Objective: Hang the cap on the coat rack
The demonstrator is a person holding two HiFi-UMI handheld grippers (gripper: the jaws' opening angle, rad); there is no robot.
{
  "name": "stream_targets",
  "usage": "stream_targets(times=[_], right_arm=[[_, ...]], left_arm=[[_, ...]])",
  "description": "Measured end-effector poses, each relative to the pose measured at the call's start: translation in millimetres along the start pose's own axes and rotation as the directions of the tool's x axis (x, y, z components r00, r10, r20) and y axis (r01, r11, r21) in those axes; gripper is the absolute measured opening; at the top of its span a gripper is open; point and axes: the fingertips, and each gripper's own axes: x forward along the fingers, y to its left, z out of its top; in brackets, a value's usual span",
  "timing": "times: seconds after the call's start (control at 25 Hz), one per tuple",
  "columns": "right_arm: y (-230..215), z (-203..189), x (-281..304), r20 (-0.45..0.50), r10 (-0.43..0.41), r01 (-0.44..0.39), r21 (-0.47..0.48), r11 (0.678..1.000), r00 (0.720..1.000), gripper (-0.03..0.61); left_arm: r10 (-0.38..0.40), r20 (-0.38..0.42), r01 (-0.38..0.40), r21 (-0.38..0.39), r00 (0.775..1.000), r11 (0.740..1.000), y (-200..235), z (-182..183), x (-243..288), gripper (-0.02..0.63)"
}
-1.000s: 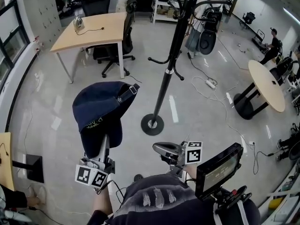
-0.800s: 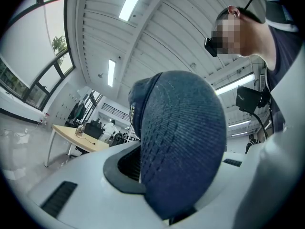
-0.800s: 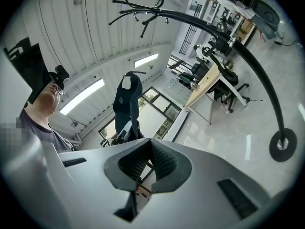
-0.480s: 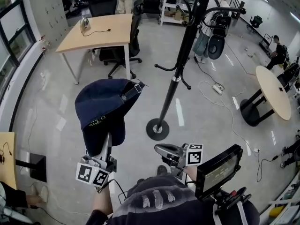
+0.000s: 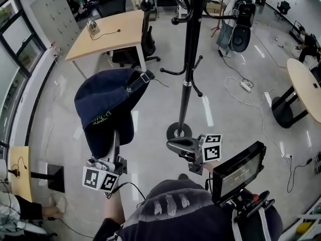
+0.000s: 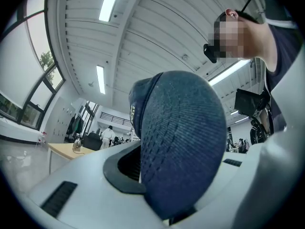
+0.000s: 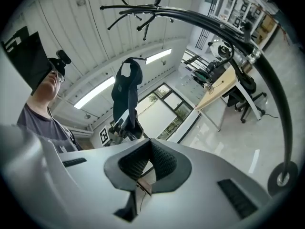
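Observation:
A navy cap (image 5: 108,104) hangs upside-down in the air, left of the black coat rack (image 5: 189,59). My left gripper (image 5: 115,134) is shut on its brim from below. The cap's crown (image 6: 183,142) fills the left gripper view between the jaws. The rack's round base (image 5: 179,132) stands on the floor just ahead of my right gripper (image 5: 171,144). That gripper's pads meet with nothing between them (image 7: 147,163). In the right gripper view the cap (image 7: 125,92) shows at the left and the rack's pole (image 7: 267,80) curves down the right. A lower hook (image 5: 170,73) points toward the cap.
A wooden desk (image 5: 108,31) and a black office chair (image 5: 145,39) stand behind the cap. A round table (image 5: 306,89) is at the right, and a power strip with cables (image 5: 246,86) lies on the floor. A dark screen (image 5: 235,172) sits by my right arm.
Both grippers have moved forward toward the coat rack, and the cap has risen a little. The rack's pole and base now stand closer. The grip on the cap is unchanged.

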Motion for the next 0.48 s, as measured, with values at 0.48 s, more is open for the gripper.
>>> stream_targets(times=[0.48], right_arm=[[-27.8, 28.8, -34.9, -0.008, 0.100, -0.099, 0.057, 0.993, 0.995, 0.005]], left_arm=[[0.175, 0.007, -0.175, 0.088, 0.985, 0.981, -1.9, 16.7, 71.1, 0.117]])
